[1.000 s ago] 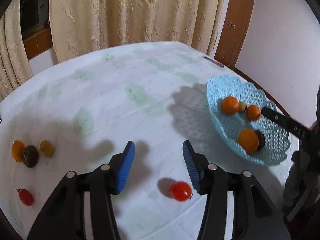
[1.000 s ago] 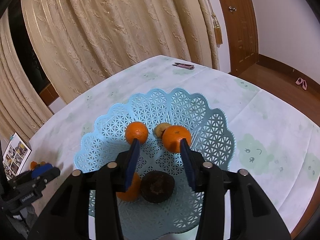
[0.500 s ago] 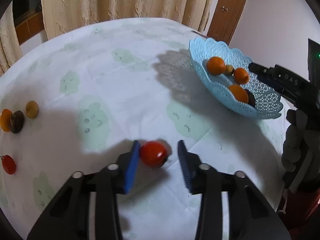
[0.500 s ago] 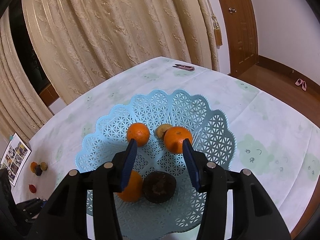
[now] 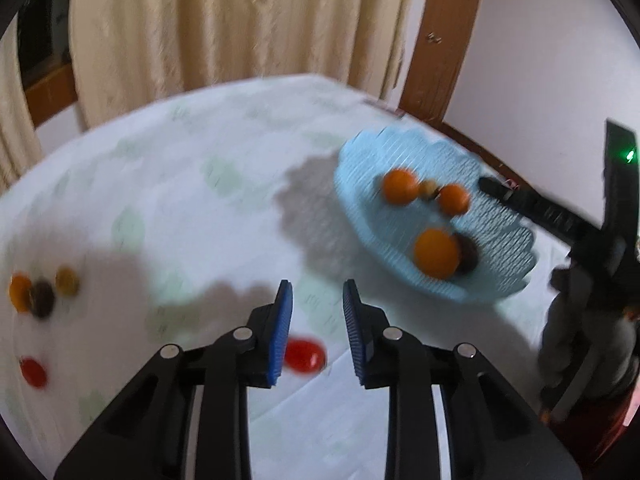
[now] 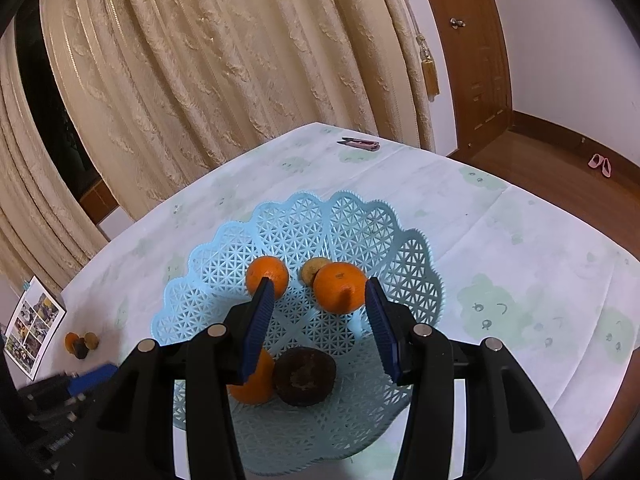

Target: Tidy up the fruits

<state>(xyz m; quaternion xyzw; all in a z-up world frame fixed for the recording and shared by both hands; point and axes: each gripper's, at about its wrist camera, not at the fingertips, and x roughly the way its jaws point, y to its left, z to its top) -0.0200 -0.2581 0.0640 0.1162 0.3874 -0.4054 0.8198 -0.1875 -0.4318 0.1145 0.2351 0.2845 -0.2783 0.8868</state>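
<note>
A light blue lattice basket [image 6: 360, 224] [image 5: 508, 248] holds three oranges [image 6: 340, 286], a small yellowish fruit [image 6: 310, 270] and a dark brown fruit [image 6: 304, 376]. My right gripper [image 6: 316, 328] is open and empty, hovering over the basket. My left gripper [image 5: 316, 328] is open over the tablecloth, blurred by motion. A red tomato [image 5: 304, 354] lies on the cloth between and under its fingers, apart from both pads. Far left lie another red tomato [image 5: 33, 371], an orange fruit [image 5: 19, 292], a dark fruit [image 5: 42, 300] and a yellow fruit [image 5: 67, 282].
The table has a white cloth with green prints [image 6: 520, 280]. Small pink snips [image 6: 360, 144] lie at its far edge. A photo sheet [image 6: 34, 326] lies at the left edge. Curtains and a wooden door stand behind. The right gripper shows in the left wrist view [image 5: 540, 208].
The left gripper has lifted and pulled back, and its jaws have narrowed without holding the tomato, which now lies lower between the fingers. The right gripper stays over the basket, jaws slightly wider.
</note>
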